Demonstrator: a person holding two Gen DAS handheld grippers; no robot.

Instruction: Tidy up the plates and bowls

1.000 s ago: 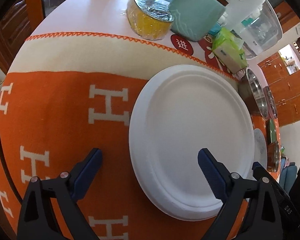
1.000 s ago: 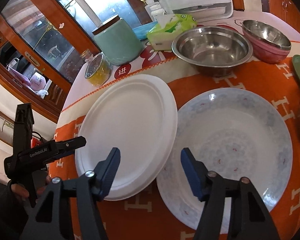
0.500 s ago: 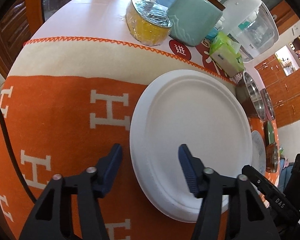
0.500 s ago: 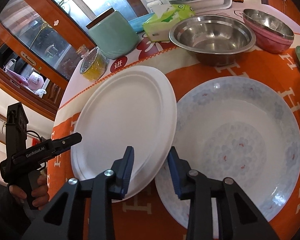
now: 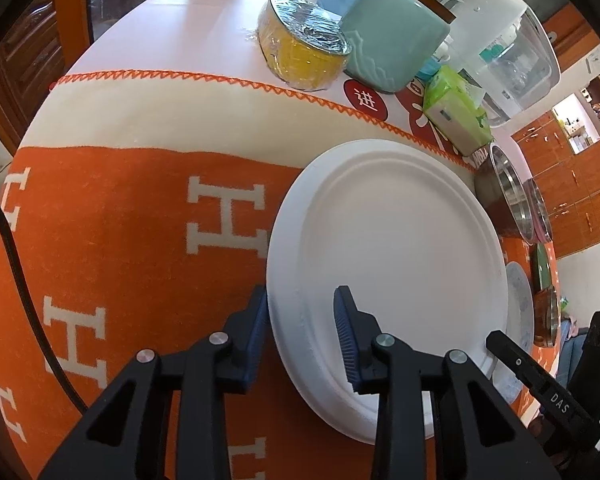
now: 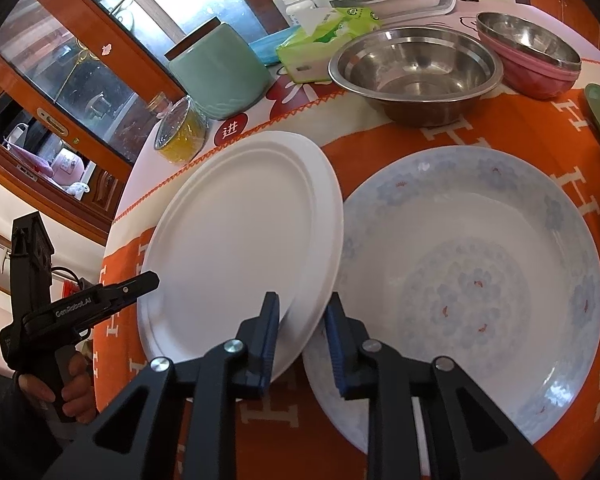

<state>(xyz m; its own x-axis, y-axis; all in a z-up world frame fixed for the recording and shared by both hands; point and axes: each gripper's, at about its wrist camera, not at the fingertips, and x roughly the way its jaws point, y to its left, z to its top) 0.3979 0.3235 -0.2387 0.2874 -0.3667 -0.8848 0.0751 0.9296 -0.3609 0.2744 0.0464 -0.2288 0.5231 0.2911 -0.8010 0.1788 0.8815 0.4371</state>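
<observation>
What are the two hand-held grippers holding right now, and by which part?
Both are closing on the white plate. The left hand-held gripper straddles its left rim, the right hand-held gripper its right rim; a firm grip cannot be confirmed.

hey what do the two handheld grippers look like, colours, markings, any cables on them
Both are black plastic with angular, triangular cut-out arms, round silver pivot bolts and blue ribbed finger pads. The left gripper has a pistol-style handle, seen from the right wrist view, with white "GenRobot.AI" lettering on its body; a black cable runs beside it. The right gripper shows white "DAS" lettering in the left wrist view.
</observation>
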